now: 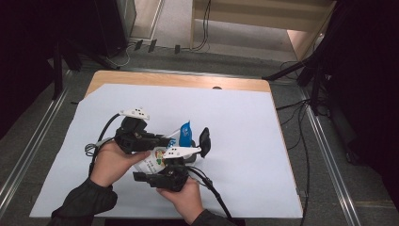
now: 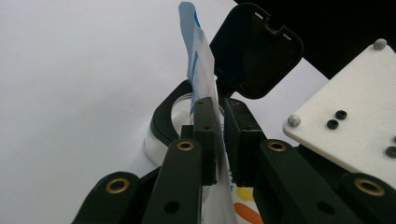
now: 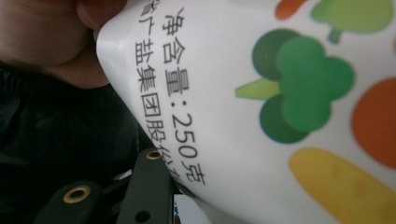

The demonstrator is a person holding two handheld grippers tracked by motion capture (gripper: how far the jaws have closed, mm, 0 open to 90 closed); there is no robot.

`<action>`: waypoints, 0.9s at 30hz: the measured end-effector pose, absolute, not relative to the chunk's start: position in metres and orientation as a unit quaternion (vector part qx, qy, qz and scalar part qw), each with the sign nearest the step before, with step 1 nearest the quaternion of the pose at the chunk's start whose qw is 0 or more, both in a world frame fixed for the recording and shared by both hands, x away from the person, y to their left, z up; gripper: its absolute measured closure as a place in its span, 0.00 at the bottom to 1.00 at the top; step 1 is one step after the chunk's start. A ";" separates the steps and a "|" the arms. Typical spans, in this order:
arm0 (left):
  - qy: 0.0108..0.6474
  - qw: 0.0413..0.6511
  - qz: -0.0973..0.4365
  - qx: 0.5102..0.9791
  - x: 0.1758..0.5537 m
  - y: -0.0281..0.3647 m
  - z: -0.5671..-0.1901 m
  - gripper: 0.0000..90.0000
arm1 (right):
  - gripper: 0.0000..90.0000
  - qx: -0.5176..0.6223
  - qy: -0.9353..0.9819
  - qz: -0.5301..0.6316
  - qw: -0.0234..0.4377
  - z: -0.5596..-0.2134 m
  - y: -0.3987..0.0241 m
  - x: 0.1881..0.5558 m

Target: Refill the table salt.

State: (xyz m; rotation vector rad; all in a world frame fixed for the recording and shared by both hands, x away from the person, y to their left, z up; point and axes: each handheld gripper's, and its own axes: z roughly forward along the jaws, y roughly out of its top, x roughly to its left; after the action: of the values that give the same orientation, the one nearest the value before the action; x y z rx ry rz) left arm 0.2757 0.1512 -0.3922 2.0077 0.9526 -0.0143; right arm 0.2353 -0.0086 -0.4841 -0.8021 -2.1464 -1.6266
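Pouch over the open jar, near the table's middle

The pouch (image 1: 162, 155) lies between the left gripper (image 1: 165, 141), at its ten o'clock, and the right gripper (image 1: 141, 177), at its six o'clock; its top (image 2: 198, 56) rises before the jar's (image 2: 180, 109) raised lid (image 2: 254, 49), seemingly above the jar mouth, on the sheet-covered table (image 1: 244, 136).

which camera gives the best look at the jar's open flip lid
The left gripper view: the black flip lid stands open, seen close, above the jar rim. The high view shows it small. The right gripper view has the white bag in front.
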 end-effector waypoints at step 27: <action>0.383 0.443 -0.002 0.811 0.275 0.150 -0.392 0.94 | 0.76 -0.285 -0.757 -0.566 0.157 -0.483 -0.008 0.235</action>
State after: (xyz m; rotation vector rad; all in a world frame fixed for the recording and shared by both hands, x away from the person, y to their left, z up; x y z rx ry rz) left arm 0.2748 0.1499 -0.3923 2.0107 0.9499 -0.0050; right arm 0.2348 -0.0082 -0.4828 -0.8158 -2.1669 -1.6201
